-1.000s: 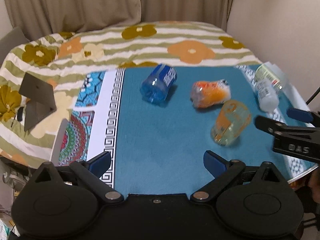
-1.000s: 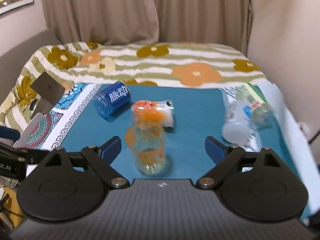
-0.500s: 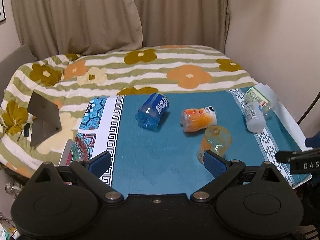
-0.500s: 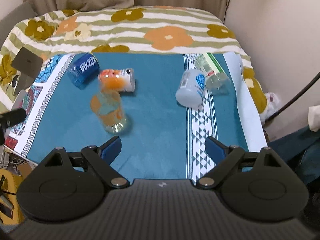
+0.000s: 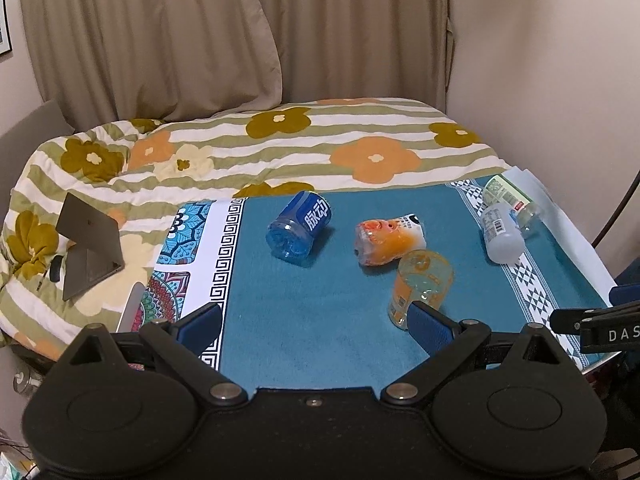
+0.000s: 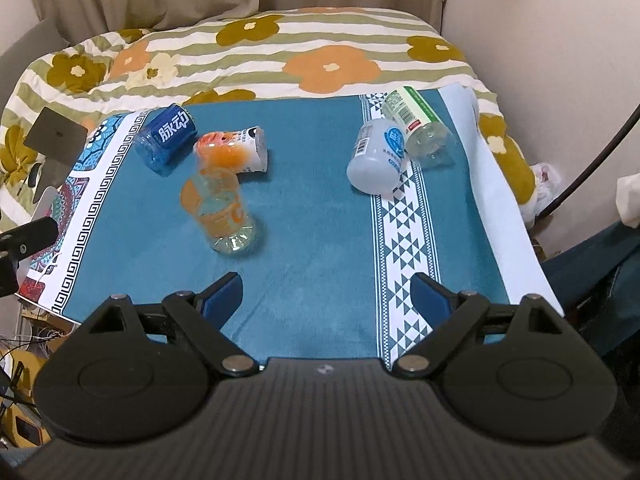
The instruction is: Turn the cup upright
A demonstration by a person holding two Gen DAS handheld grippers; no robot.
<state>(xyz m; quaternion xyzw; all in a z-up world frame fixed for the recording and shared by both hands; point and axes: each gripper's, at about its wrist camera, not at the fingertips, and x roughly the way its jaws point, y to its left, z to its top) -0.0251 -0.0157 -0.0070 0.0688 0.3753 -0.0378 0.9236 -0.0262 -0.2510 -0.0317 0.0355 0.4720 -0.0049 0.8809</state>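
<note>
A clear cup with orange print [image 5: 422, 280] [image 6: 218, 210] stands on end on the teal cloth [image 6: 312, 220], free of both grippers. Lying on their sides are a blue cup [image 5: 300, 230] [image 6: 166, 140], an orange-and-white cup [image 5: 386, 240] [image 6: 236, 150], a white cup [image 5: 500, 234] [image 6: 378, 158] and a green-label cup [image 5: 508, 198] [image 6: 416, 124]. My left gripper [image 5: 314, 320] is open and empty, hanging back from the near side of the clear cup. Over the cloth's near edge my right gripper [image 6: 328, 292] is open and empty too.
A flowered quilt [image 5: 280, 148] covers the bed behind the cloth. A grey tablet stand [image 5: 88, 240] sits at the left on the quilt. Curtains and a wall close the back and right. The right gripper's finger [image 5: 592, 320] shows at the right edge of the left wrist view.
Both grippers have pulled back and up from the table. The right gripper has drawn away from the clear orange cup and swung right; the cup stays standing where it was.
</note>
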